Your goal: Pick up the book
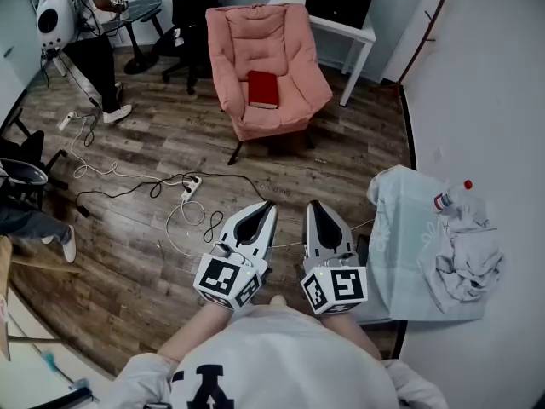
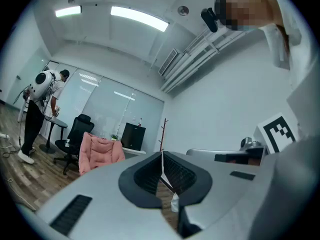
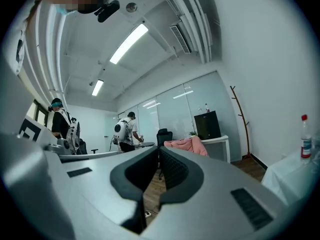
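A red book [image 1: 263, 89] lies flat on the seat of a pink armchair [image 1: 289, 54] at the far side of the room. My left gripper [image 1: 267, 204] and right gripper [image 1: 313, 204] are held side by side close to my body, pointing level toward the chair and well short of it. Both have their jaws together with nothing between them. In the left gripper view the shut left gripper [image 2: 161, 154] faces the armchair [image 2: 100, 153]. From the right gripper view, the right gripper [image 3: 158, 151] is shut and the armchair [image 3: 186, 145] shows just past it. Neither gripper view shows the book.
Cables and a power strip [image 1: 192, 186] lie on the wooden floor between me and the chair. A low table with a pale cloth [image 1: 409, 245] and a bottle [image 1: 450, 196] stands at my right. A white desk [image 1: 349, 31], an office chair [image 1: 192, 7] and a person [image 1: 72, 11] are at the back.
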{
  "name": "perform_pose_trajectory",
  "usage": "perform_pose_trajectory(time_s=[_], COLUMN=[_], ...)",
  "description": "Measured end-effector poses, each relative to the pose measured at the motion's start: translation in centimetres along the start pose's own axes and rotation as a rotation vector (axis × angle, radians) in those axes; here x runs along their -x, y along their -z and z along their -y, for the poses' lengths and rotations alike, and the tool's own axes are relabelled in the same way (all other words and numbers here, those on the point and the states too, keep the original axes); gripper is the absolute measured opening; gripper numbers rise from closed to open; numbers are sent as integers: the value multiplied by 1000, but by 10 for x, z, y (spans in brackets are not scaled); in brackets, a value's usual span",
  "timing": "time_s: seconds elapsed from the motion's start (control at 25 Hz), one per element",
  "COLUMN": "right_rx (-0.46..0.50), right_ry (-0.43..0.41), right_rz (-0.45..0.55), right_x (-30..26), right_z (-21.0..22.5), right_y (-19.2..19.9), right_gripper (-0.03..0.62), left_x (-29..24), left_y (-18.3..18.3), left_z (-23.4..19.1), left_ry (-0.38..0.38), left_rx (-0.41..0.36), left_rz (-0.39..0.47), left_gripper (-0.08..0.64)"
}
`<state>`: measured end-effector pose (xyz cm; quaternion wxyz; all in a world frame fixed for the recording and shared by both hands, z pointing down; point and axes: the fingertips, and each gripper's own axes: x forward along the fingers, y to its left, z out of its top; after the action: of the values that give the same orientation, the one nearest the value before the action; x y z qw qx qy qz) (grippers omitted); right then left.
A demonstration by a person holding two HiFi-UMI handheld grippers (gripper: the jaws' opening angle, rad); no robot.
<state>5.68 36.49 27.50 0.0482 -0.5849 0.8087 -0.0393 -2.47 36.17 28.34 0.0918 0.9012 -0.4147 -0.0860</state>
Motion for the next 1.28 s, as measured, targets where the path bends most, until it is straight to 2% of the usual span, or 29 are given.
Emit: perform_pose_trajectory(time_s=[0.64, 0.8, 1.0, 1.28], right_rx=[-41, -40, -46, -51], right_ry=[49, 58, 45, 6], right_rz=[27, 5, -10, 0], right_x=[-26, -31, -51, -115], right_z=[-33, -39, -34, -3], right_y=[12, 22, 28, 31], right_gripper=[36, 35, 35, 35], left_x=[15, 12, -5, -58], left_y=[0, 4, 12, 10], left_z=[-47, -56, -64, -107], left_ry=[21, 36, 49, 0], left_rx=[1, 15, 22, 7], left_rz=[-18, -33, -50, -37], left_gripper=[5, 5, 5, 5])
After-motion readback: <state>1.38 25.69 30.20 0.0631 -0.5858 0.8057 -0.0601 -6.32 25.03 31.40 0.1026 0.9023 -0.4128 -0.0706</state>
